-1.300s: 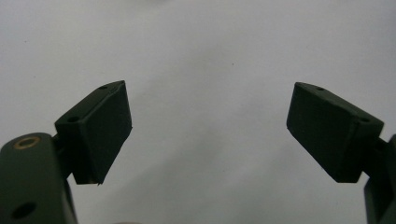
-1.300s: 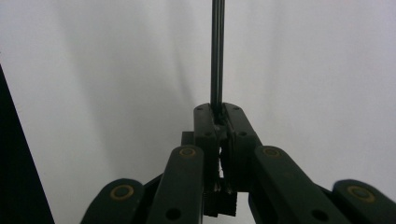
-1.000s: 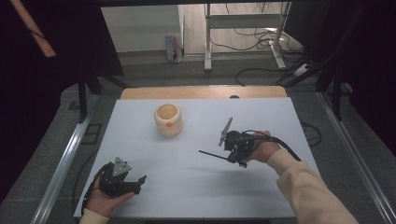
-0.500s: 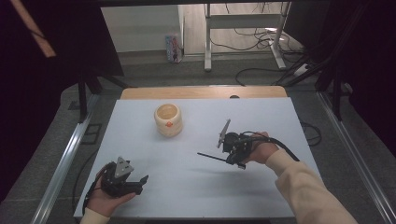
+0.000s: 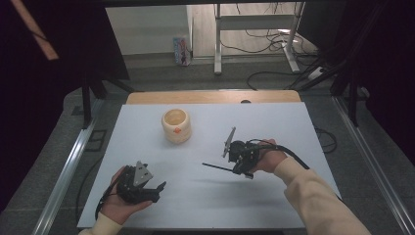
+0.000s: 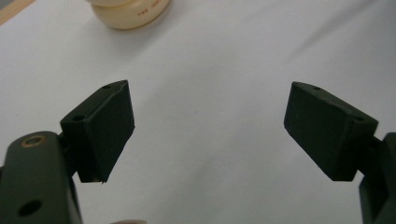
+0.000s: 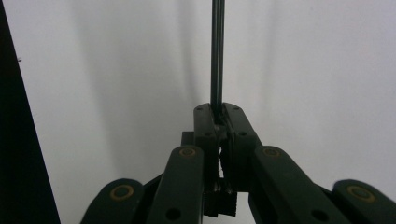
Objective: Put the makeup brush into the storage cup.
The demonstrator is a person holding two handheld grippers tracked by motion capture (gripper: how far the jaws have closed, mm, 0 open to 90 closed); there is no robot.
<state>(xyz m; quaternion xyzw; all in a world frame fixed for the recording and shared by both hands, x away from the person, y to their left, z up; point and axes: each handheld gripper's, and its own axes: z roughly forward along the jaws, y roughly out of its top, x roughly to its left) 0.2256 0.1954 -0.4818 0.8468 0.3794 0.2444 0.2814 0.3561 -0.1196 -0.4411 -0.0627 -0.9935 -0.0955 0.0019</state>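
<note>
A small box (image 5: 182, 50) stands on the floor (image 5: 147, 34) beyond the table.

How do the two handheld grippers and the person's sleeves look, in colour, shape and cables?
Both tools are black. The left gripper carries a grey three-cornered plate; its jaws end in blocky wedge-shaped pads. The right gripper has linked arms with brass-coloured rivets and a thick black cable. Both sleeves are pale cream.

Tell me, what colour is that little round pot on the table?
The small round pot is pale cream with an orange mark on its side, clearest in the high view.
</note>
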